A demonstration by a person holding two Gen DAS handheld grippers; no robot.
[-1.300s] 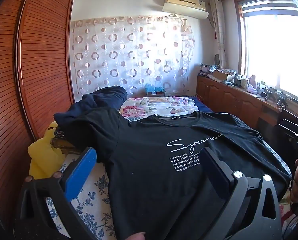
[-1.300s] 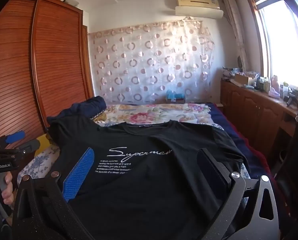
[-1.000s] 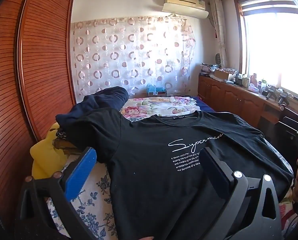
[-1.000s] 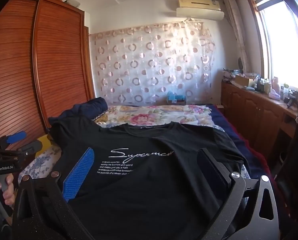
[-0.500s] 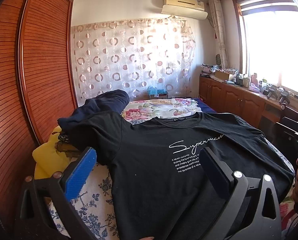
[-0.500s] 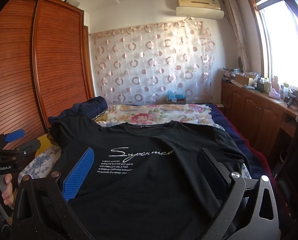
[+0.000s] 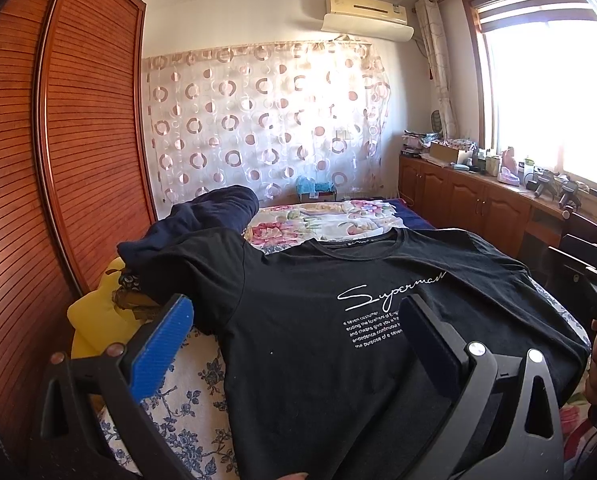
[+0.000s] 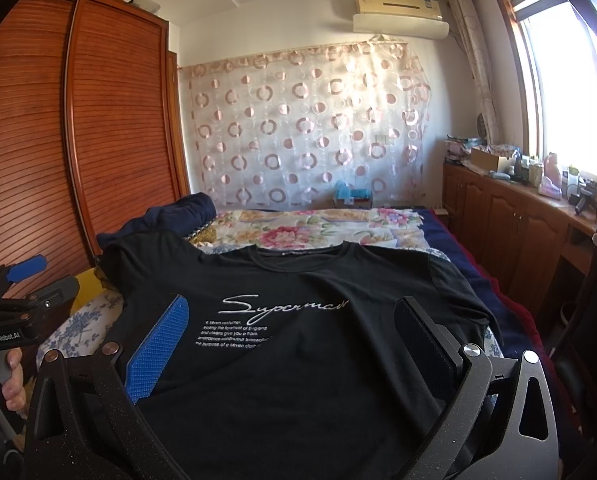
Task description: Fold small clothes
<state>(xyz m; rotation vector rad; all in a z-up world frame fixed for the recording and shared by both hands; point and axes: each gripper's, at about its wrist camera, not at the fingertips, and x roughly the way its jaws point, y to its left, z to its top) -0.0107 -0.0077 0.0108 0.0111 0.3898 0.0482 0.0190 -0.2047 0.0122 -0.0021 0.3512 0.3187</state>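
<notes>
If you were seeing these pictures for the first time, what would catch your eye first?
A black T-shirt with white script lies spread face-up across the bed, between the open left gripper and open right gripper. Behind it hangs a circle-patterned curtain; a louvred wooden wardrobe stands left.

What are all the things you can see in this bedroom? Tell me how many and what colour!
T-shirt: one, black with white writing, spread flat on the bed.
Bed: one, flowery covers, mid-room.
Bundle of clothes: one, dark navy, far left of bed.
Wardrobe: one, reddish wood, left wall.
Curtain: one, pink circles, back wall.
Air conditioner: one, cream, above curtain.
Cabinets: one row, brown, under window.
Left gripper: open.
Right gripper: open.
</notes>
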